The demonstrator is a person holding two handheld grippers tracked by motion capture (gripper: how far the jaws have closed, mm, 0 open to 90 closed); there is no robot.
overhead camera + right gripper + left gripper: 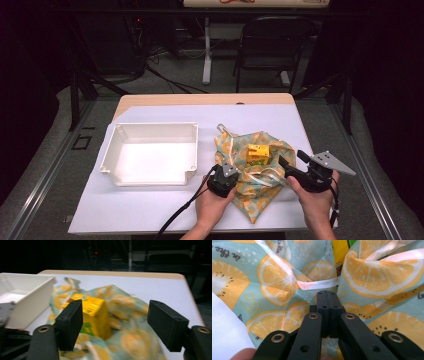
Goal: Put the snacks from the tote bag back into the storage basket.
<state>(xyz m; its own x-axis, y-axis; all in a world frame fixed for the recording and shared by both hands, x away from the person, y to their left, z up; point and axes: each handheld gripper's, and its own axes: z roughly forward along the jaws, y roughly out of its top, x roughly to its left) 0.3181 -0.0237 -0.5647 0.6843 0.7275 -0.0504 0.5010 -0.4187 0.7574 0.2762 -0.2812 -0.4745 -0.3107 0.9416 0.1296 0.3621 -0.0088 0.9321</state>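
A cloth bag (252,192) printed with orange slices lies crumpled on the white table cover, right of centre. A yellow carton (258,152) stands inside its open mouth. My left gripper (223,176) rests on the bag's left edge. In the left gripper view, my left gripper (327,293) has its jaws pressed together at the bag's white hem (317,284), with the carton (339,251) beyond. My right gripper (292,160) hovers at the bag's right side. In the right gripper view, my right gripper (115,322) stands open, nothing between its pads, facing the carton (92,307) and the bag (130,315).
A white rectangular tray (150,126) sits left of the bag, and its corner (30,295) shows in the right gripper view. Bare table cover (260,117) stretches behind the bag. A folding chair (272,45) stands beyond the table's far edge.
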